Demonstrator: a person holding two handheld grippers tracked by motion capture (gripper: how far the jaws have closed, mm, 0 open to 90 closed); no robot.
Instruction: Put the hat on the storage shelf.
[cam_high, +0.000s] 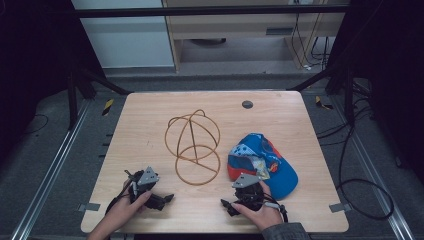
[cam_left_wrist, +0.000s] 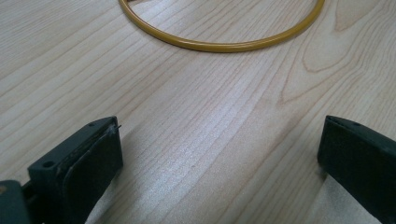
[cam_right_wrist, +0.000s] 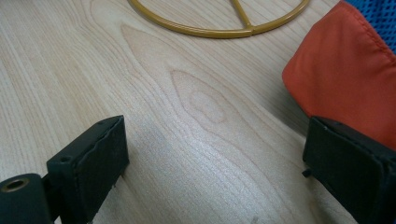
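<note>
Right gripper (cam_high: 226, 204) stands wide with nothing between its jaws — the cap (cam_high: 265, 162) lies just ahead and to its right, beside the wire stand (cam_high: 194, 145). Soft, light, floppy cloth (likely); pinch the stiffer orange brim (cam_right_wrist: 348, 74).

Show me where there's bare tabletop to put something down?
The far strip behind the wire hat stand, the left side beside it, and the far right corner beyond the cap are bare. It is crowded near the front, around the left gripper and right gripper.
</note>
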